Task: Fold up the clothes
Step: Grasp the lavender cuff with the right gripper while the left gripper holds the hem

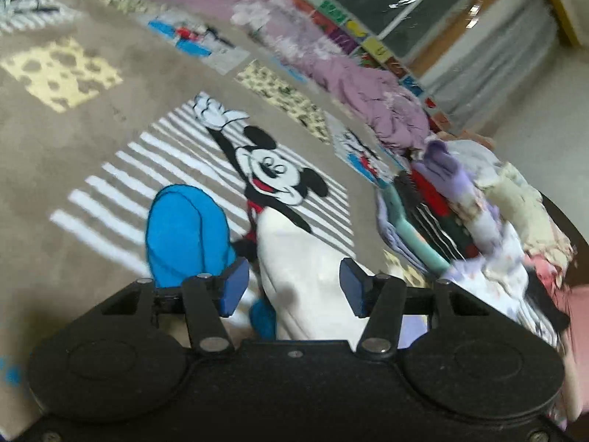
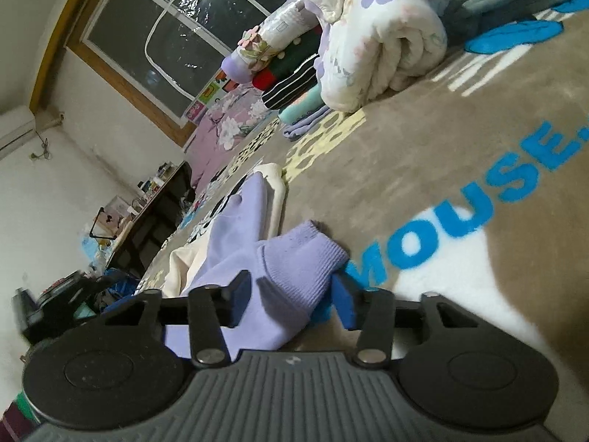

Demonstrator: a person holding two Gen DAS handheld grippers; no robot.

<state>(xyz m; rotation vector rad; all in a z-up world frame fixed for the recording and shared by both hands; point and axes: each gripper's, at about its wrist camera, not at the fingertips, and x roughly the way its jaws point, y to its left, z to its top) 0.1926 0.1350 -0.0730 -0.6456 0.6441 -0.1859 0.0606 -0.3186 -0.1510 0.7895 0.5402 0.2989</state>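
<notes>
Now | right gripper [image 2: 291,294]: spread around purple cuff [image 2: 298,276], no pinch | left gripper [image 1: 291,285]: spread over cream cloth [image 1: 305,276] | risk: cuff may slip out if lifted before closing.

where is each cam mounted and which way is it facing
Left wrist: sits on the left gripper, looking down along its open fingers at a white garment on the Mickey blanket; only the gripper shows.
Right wrist: sits on the right gripper, looking low across the blanket toward the window, its fingers either side of a lilac cuff; only the gripper shows.
Shared: the blanket and the stack of folded clothes.
</notes>
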